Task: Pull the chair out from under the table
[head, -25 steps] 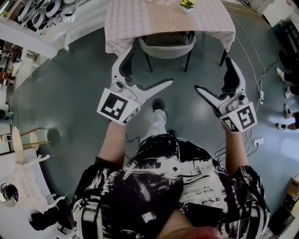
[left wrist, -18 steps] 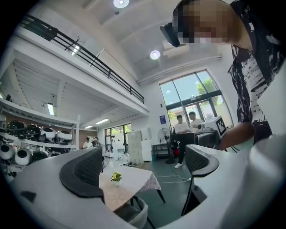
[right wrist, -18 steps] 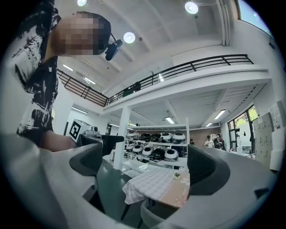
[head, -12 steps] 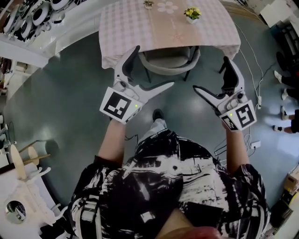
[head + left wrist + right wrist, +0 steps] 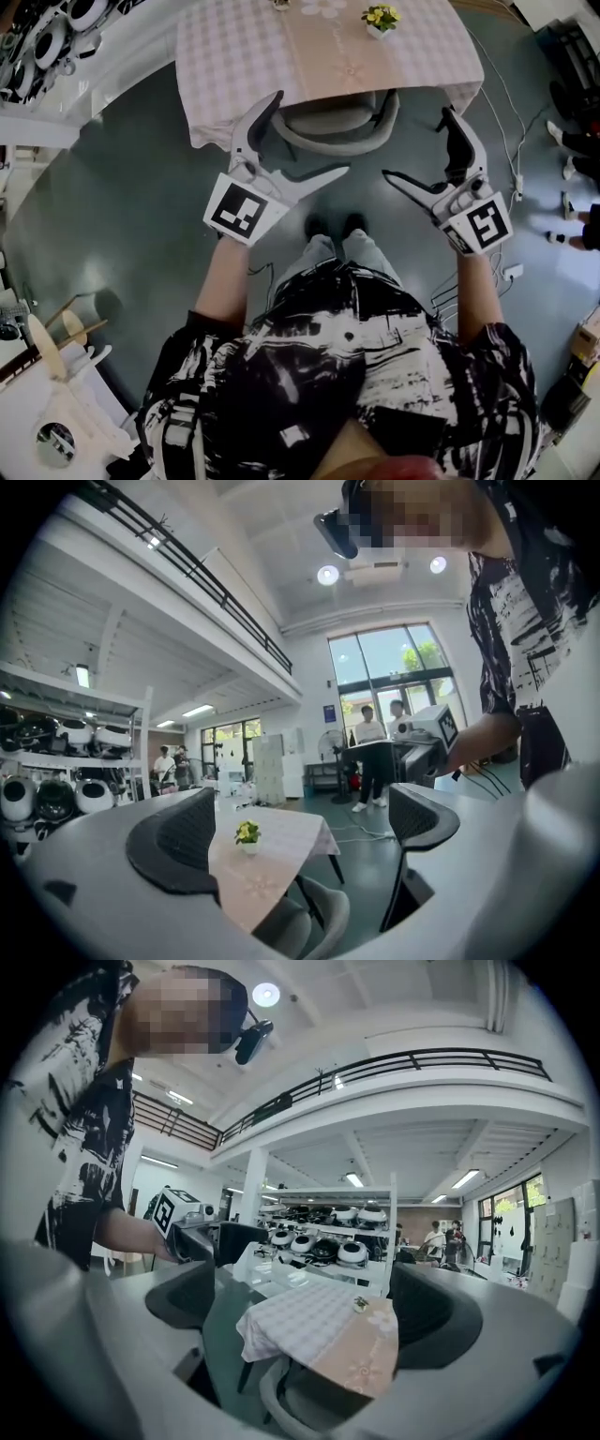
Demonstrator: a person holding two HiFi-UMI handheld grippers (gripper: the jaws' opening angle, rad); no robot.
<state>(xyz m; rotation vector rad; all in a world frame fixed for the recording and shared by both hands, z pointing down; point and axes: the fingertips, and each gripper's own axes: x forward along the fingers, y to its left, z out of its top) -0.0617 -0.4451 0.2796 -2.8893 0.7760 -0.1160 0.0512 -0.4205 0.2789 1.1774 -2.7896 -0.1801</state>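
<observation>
A grey chair (image 5: 337, 127) is tucked under a table (image 5: 234, 56) covered with a checked and beige cloth. Only its curved backrest and dark legs show. My left gripper (image 5: 292, 142) hangs open just left of the backrest, touching nothing. My right gripper (image 5: 419, 147) is open to the right of the chair, also empty. In the left gripper view the chair (image 5: 314, 921) lies low between the open jaws of the left gripper (image 5: 300, 827). The right gripper view shows the chair (image 5: 300, 1402) under the cloth, below the open right gripper (image 5: 305, 1309).
A small flower pot (image 5: 379, 18) stands on the table. Shelves of white round housings (image 5: 47, 37) line the far left. Cables and a power strip (image 5: 512, 272) lie on the floor at right, near a person's feet (image 5: 562, 234). Wooden pieces (image 5: 66, 323) sit lower left.
The person has stepped toward the table, both feet now side by side. Table and chair appear closer and both open grippers have come up beside the chair's backrest.
</observation>
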